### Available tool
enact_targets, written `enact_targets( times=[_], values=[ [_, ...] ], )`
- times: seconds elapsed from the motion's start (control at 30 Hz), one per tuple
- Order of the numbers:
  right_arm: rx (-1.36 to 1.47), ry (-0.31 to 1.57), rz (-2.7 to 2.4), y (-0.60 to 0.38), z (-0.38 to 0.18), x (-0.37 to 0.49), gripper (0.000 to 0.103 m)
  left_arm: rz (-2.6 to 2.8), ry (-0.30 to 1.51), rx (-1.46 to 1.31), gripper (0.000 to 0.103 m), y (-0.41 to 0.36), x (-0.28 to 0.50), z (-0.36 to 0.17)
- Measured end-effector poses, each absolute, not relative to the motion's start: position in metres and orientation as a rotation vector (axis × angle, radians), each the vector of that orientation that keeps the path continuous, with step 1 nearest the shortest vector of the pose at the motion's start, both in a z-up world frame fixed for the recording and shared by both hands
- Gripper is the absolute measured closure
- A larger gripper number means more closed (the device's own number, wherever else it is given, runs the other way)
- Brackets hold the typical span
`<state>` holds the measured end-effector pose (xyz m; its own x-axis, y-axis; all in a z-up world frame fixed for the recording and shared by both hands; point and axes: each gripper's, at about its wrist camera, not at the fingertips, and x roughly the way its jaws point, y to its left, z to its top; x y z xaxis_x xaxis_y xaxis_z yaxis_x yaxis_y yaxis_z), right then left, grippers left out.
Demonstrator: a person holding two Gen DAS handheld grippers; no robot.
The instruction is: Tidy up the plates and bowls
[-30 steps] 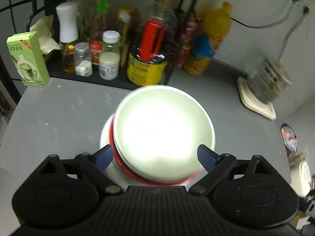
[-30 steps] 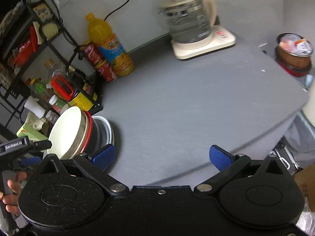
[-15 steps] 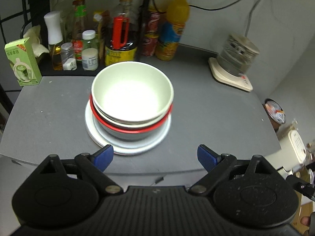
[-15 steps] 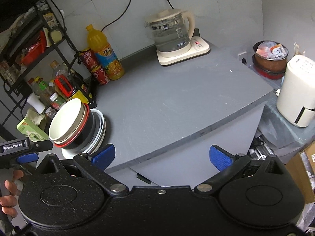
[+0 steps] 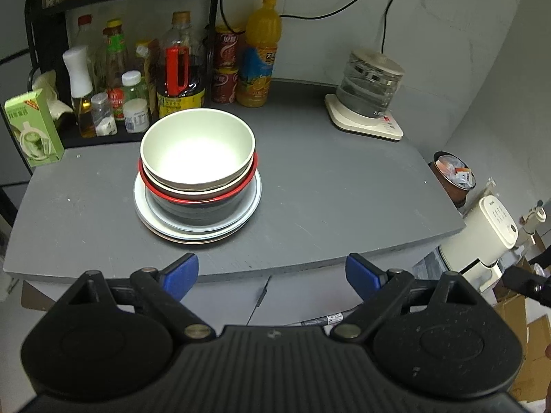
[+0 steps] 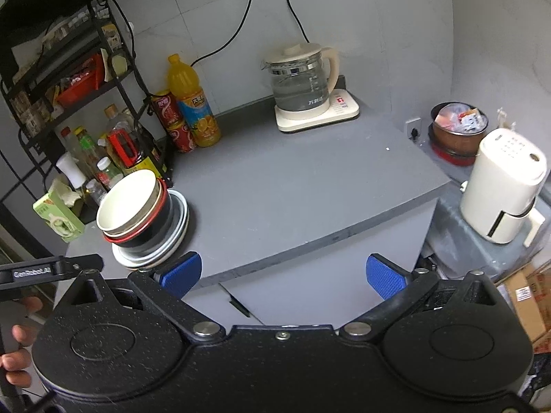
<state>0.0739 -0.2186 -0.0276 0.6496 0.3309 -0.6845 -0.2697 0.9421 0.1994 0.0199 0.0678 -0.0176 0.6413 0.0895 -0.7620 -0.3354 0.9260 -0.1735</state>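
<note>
A cream bowl (image 5: 198, 151) sits on top of a stack of bowls, the lowest a dark one with a red rim (image 5: 199, 199), all on stacked white plates (image 5: 248, 206) at the left of the grey table (image 5: 327, 189). The stack also shows in the right wrist view (image 6: 137, 213). My left gripper (image 5: 272, 275) is open and empty, held back beyond the table's front edge, apart from the stack. My right gripper (image 6: 282, 272) is open and empty, also off the table's front edge.
Bottles and jars (image 5: 131, 96) stand on a black rack at the back left, with an orange juice bottle (image 5: 260, 55) and red cans (image 5: 225, 69). A glass kettle (image 5: 370, 82) stands at the back right. A green carton (image 5: 32, 127) is far left. A white appliance (image 6: 506, 186) stands right of the table.
Both grippers have pulled back and up from the table. The bowl stack, close between my left fingers a second ago, now stands well ahead of them.
</note>
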Motion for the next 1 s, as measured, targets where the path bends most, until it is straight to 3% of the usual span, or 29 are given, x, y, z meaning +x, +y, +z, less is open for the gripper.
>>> enact_targets(
  times=[1.0],
  values=[
    [0.043, 0.717, 0.376, -0.213, -0.008, 0.018, 0.000, 0.237, 0.778, -0.242, 0.011, 0.056, -0.038, 0.005]
  ],
)
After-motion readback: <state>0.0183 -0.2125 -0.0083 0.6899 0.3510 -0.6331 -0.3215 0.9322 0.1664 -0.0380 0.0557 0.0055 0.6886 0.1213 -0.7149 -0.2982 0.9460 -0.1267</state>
